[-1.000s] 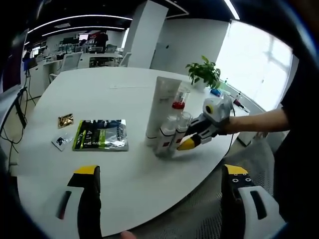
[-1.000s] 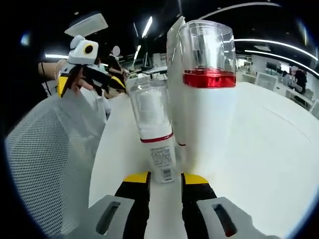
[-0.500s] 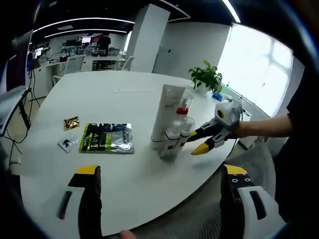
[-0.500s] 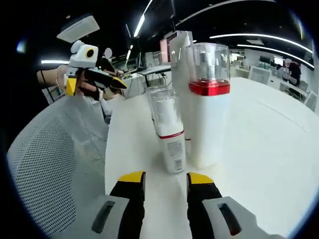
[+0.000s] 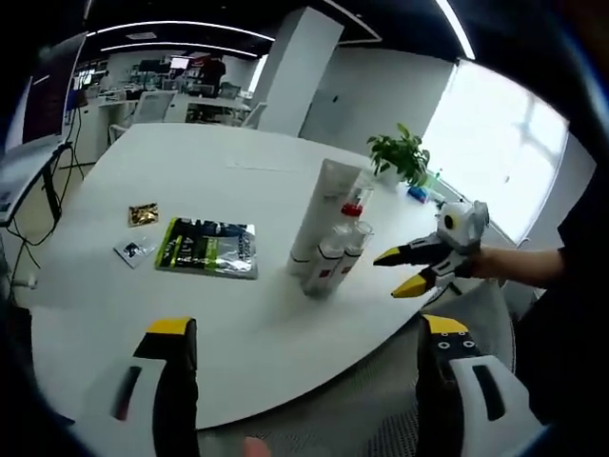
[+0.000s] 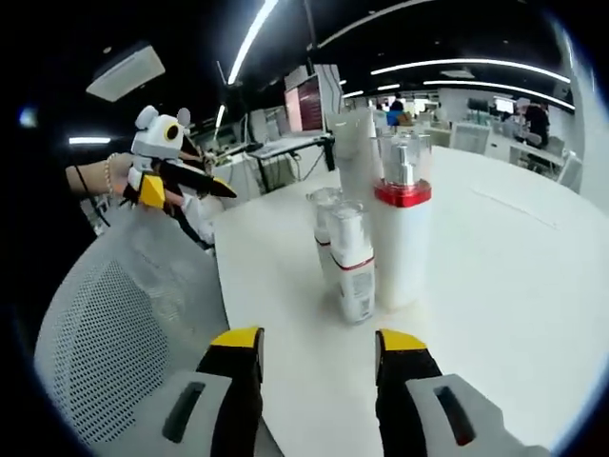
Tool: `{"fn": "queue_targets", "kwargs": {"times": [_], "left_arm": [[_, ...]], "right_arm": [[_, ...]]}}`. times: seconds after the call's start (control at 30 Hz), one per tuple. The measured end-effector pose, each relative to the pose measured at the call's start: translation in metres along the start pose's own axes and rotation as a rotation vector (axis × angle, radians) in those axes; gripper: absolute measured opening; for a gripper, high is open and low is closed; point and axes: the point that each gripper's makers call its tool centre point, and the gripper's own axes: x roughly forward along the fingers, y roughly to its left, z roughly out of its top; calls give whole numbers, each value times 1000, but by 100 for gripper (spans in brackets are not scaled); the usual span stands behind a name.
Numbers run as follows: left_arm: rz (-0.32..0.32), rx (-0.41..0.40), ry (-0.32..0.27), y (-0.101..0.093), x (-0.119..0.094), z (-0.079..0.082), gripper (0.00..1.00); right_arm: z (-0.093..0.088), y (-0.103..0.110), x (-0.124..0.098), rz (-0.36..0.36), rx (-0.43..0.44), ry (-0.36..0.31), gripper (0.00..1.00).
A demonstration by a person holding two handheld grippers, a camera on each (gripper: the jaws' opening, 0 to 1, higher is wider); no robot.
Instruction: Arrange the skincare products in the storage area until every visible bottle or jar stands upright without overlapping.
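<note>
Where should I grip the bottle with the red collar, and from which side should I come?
Grip the red-collared bottle on its straight white body, below the collar; the clear cap looks removable. Come from its open side, away from the small bottles crowding it, probably with the open right gripper.

The room is a big open office with a dark ceiling and long curved light strips [image 5: 171, 26]. A large white round worktop [image 5: 238, 181] stands in the middle. Behind it there is a white square column [image 5: 295, 67] and a bright window [image 5: 495, 143]. A green potted plant [image 5: 400, 154] stands near the window. A grey mesh chair [image 6: 124, 324] is beside the worktop, and desks with monitors are far behind.
</note>
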Motion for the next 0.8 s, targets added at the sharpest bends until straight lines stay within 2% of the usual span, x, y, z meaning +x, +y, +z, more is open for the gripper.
{"fn": "queue_targets", "kwargs": {"times": [0.17,0.3,0.37,0.4,0.5,0.6,0.63,0.67,0.73,0.77,0.8], "left_arm": [[16,-17,0,4,-1,-1,88],[32,-25,-23,8,-2,0,88],[33,-15,-30,7,-2,1,88],[34,-11,-33,6,-2,0,88],[32,0,-35,7,-2,0,89],[37,9,-44,8,-3,1,89],[40,14,-43,8,-3,0,89],[41,18,-40,7,-4,-2,89],[36,41,-25,6,-4,-6,89],[34,57,-17,5,-4,-8,89],[32,64,-8,1,-2,-10,89]], "right_arm": [[8,6,-13,-60,11,-11,52],[10,11,-24,-106,21,-12,56],[12,13,-32,-147,34,3,59],[16,9,-38,-192,9,3,60],[28,10,-48,-265,30,-28,61],[40,11,-53,-321,60,-84,67],[41,9,-53,-341,56,-93,69],[39,13,-51,-328,54,-88,72],[35,6,-58,-424,29,-83,71],[33,8,-60,-447,-27,-54,70],[35,8,-60,-461,-46,-63,71]]}}
